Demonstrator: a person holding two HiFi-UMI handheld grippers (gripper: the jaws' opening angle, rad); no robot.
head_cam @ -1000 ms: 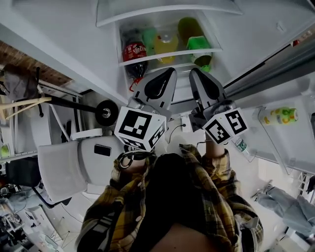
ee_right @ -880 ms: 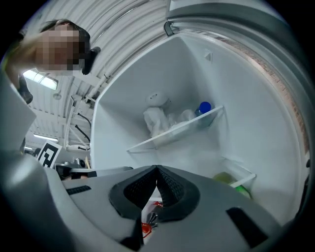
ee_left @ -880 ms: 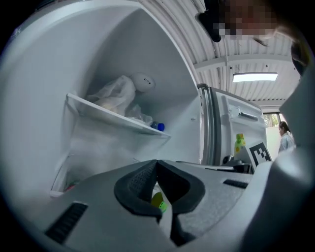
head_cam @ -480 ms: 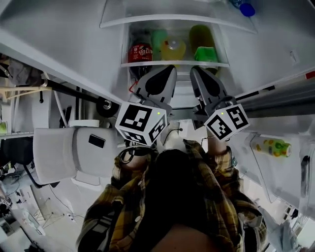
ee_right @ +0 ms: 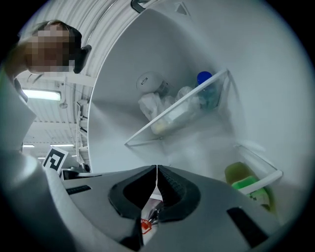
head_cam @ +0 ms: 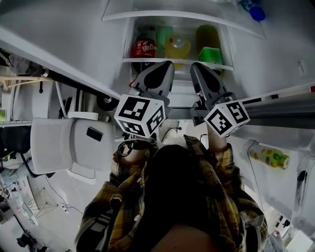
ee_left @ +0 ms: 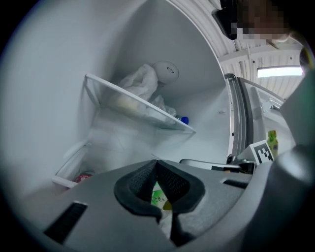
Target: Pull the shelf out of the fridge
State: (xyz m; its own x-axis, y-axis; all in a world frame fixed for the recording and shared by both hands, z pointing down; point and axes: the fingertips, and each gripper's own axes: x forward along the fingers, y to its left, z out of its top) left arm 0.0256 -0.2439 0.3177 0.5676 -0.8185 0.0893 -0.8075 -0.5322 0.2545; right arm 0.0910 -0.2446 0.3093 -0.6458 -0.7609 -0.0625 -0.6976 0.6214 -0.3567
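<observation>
The fridge stands open ahead of me. Its lower glass shelf (head_cam: 147, 60) carries a red cola bottle (head_cam: 142, 48), a yellow bottle (head_cam: 177, 48) and a green bottle (head_cam: 210, 51). My left gripper (head_cam: 165, 64) and right gripper (head_cam: 197, 65) point side by side at that shelf's front edge, and their tips overlap it in the head view. I cannot tell whether they touch it. In the left gripper view the left gripper (ee_left: 156, 165) has its jaws together at the tips. The right gripper (ee_right: 157, 170) likewise shows only a thin seam. Nothing shows between either pair.
An upper shelf (head_cam: 162, 15) holds plastic bags (ee_left: 142, 83) and a blue-capped bottle (ee_right: 204, 81). The open fridge door at the right holds a bottle (head_cam: 268, 156) in its rack. A white chair (head_cam: 64, 145) stands left, beside the fridge's side wall.
Both grippers have moved in toward the fridge, so their tips now reach the bottle shelf's front edge. Their jaws stay together throughout.
</observation>
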